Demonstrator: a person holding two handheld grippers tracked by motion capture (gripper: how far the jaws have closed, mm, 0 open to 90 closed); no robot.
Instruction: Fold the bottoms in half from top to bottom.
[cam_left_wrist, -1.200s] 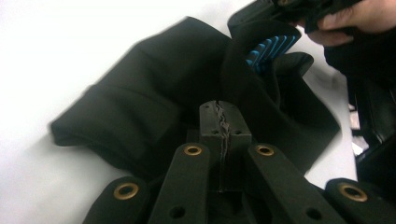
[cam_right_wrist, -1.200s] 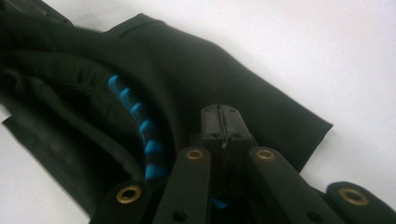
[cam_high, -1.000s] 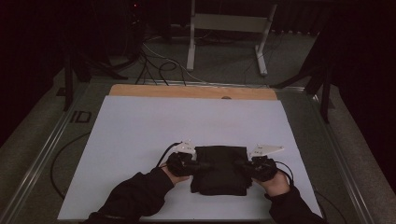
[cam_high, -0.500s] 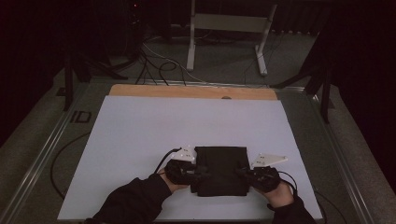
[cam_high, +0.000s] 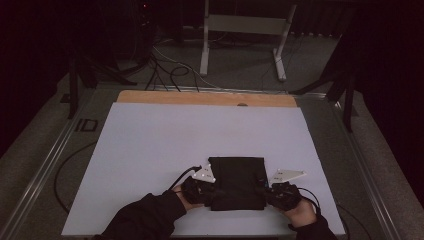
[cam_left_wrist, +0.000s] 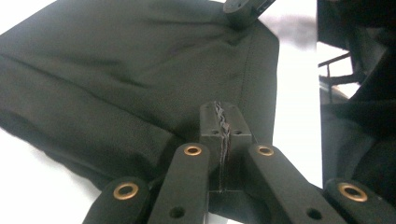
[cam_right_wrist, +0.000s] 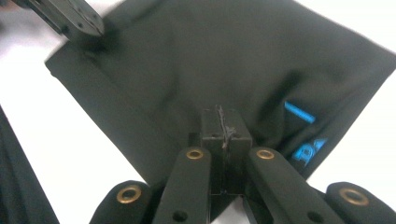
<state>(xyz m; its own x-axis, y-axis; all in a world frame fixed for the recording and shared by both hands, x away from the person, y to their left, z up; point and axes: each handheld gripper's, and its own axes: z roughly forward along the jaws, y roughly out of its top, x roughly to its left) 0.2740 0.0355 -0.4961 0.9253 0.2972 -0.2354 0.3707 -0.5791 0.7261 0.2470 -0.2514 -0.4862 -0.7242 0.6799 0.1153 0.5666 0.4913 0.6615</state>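
From above, a folded black cloth (cam_high: 236, 182) lies flat, near-square, on my white table (cam_high: 150, 150). My left claw (cam_high: 207, 189) and right claw (cam_high: 265, 190) pinch its near corners. Left gripper view: jaws clamped on matte, softly creased cloth (cam_left_wrist: 116, 70). Right gripper view: jaws clamped on the cloth (cam_right_wrist: 196, 60) beside a blue print (cam_right_wrist: 306, 135).

In the high view the near edge of the black garment (cam_high: 236, 182) is dark against the sleeves beside it, and where each gripper's fingers meet the cloth is too small to make out. In the left gripper view the garment (cam_left_wrist: 116, 70) runs off the top and left edges, and the fingers of the other gripper (cam_left_wrist: 243, 9) above it are cut off by the top edge. In the right gripper view, blue lettering (cam_right_wrist: 309, 150) on the garment is partly hidden by a fold and unreadable.
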